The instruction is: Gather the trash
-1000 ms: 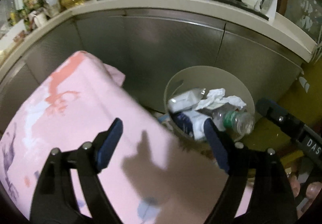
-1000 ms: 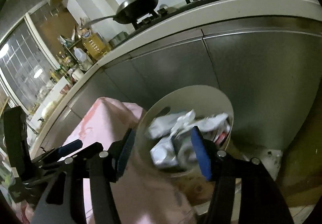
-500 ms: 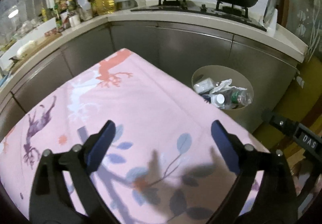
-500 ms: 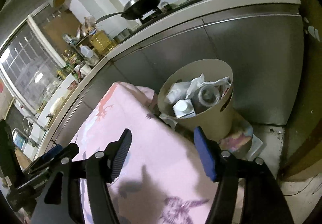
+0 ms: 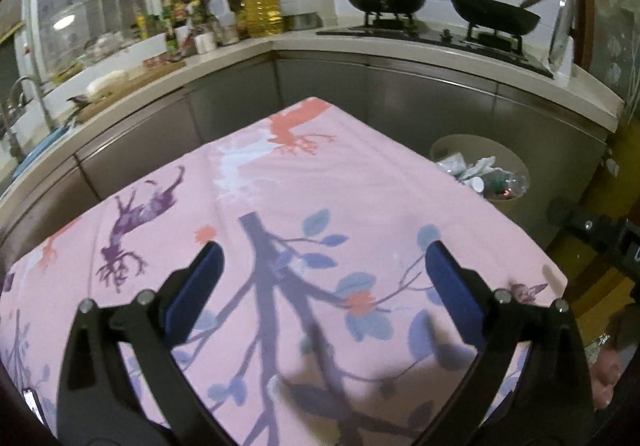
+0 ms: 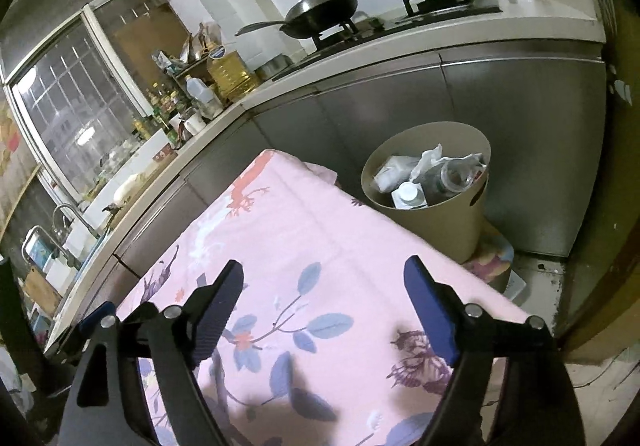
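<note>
- The trash sits in the beige bin [image 6: 436, 213] on the floor against the steel cabinet fronts [image 6: 520, 133], just past the far corner of the table; in it show a clear plastic bottle [image 6: 452, 175], a white-capped carton [image 6: 408, 193] and crumpled paper [image 6: 430, 157].
- A second ago both claws hung right over the bin's mouth; now both views take in most of the pink floral tablecloth [image 5: 320, 246], with the bin [image 5: 480, 169] small and off to the right. Both hands have pulled back over the table.
- The left gripper [image 5: 324, 278] stands with jaws spread wide and opening, nothing between them but cloth far below.
- The right gripper [image 6: 324, 304] is likewise apart and opening, empty.
- My reading: a drop into the bin has just finished, and the hands are free to fetch another piece.
- No loose trash shows on the cloth in either view, so the task may be near its end, or the next piece lies out of frame.
- Around: the counter [image 5: 400, 41] carries two woks on a gas hob [image 5: 424, 25], oil bottles [image 5: 262, 7] and jars in the corner, and a sink tap [image 6: 70, 213] under the window.
- In the way: only the table edge between the hands and the bin; a floral mat [image 6: 490, 258] lies under the bin.
</note>
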`<state>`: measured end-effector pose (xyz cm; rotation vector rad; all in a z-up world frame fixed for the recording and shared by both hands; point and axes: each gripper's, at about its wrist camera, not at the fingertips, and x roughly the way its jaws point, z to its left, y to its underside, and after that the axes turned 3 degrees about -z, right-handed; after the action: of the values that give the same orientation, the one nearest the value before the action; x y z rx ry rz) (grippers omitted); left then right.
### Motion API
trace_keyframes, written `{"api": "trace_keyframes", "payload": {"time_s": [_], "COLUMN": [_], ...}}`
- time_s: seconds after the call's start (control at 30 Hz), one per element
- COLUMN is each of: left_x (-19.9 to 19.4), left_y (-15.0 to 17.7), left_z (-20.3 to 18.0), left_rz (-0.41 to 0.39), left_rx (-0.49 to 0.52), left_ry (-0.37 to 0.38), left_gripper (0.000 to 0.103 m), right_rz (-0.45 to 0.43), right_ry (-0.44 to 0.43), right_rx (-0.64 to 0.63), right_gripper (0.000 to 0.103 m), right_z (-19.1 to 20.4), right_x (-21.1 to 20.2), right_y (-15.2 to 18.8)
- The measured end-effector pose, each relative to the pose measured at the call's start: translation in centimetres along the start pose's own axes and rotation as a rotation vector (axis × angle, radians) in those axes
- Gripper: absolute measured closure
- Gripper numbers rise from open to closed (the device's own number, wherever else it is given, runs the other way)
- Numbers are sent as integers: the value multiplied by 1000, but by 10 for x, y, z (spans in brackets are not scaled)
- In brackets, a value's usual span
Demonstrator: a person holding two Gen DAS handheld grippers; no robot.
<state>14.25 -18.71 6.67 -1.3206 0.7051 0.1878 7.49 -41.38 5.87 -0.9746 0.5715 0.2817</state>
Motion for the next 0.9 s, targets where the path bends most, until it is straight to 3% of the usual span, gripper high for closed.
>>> {"api": "trace_keyframes", "payload": {"time_s": [0.5,0.9], "left_x": [-17,-26], "left_y": [9,7], "left_z": [37,37], "left_rz": [5,-9], "left_rx": [-76,-77], "left_ry": [-82,-123], "left_gripper": [6,6], "right_rz": [-13,-12], "right_ry": [4,-23], "right_rx": [-19,-35], "right_gripper": [19,19], "right_z": [37,48], "right_x": [-10,-14], "right_y": [14,18]}}
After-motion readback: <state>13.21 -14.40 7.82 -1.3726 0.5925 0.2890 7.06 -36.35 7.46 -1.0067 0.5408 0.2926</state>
